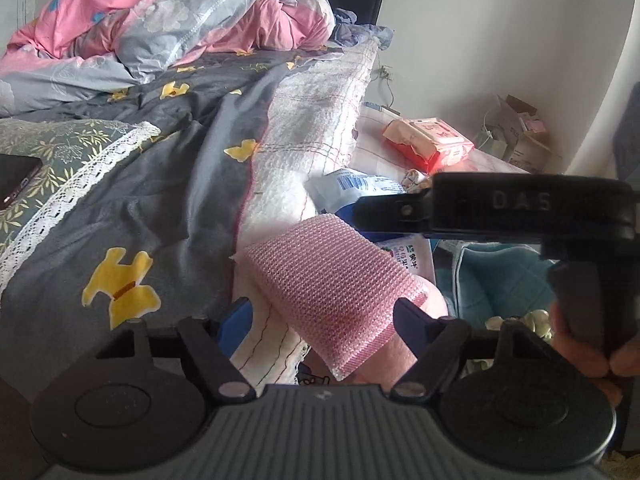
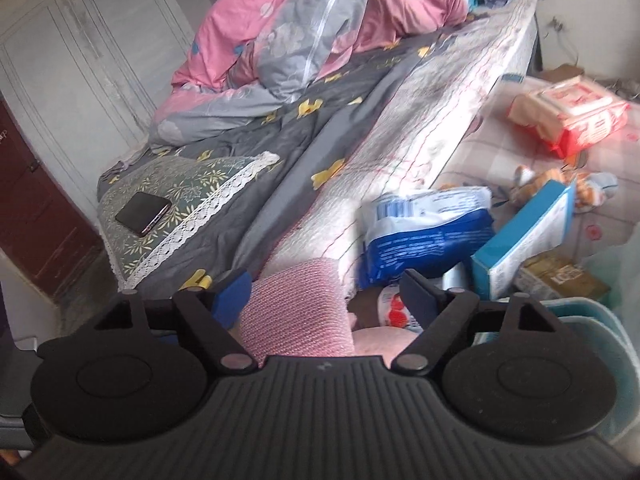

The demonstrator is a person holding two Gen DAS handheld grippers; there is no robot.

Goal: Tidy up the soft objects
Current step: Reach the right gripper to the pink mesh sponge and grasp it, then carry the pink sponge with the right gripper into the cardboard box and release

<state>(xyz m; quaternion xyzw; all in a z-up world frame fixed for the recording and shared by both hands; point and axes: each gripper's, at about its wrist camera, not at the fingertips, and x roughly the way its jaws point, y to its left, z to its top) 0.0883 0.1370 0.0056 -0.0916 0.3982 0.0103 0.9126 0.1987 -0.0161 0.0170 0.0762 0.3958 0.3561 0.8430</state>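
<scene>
1. Nearest the left wrist camera, the left tool (image 1: 320, 316) stands fairly wide. Its right finger touches or overlaps the near right corner of the pink pad (image 1: 332, 284); its blue left pad (image 1: 236, 320) is clear of the pad. Whether the right finger presses cannot be told, and no grip shows.
2. The pink pad, a soft mesh-textured piece, lies at the foot of the bed (image 1: 312, 120), over a pale pink soft thing beneath it. Its long axis runs from near-right to far-left, slanting across the left tool's gap, not along it.
3. In the right wrist view the right tool (image 2: 326, 296) is likewise fairly wide and holds nothing. The pink pad (image 2: 296, 312) sits between its fingers, nearer the left one, without touching either.
4. Judgement: both tools straddle the pad, the left one closer to contact. A grasp would need the jaws squared to the pad's slant.
5. Beyond the pad lie a blue pack (image 2: 424, 236) and a blue box (image 2: 524, 236).
6. Farthest, a phone (image 2: 144, 212) rests on a pillow.
</scene>
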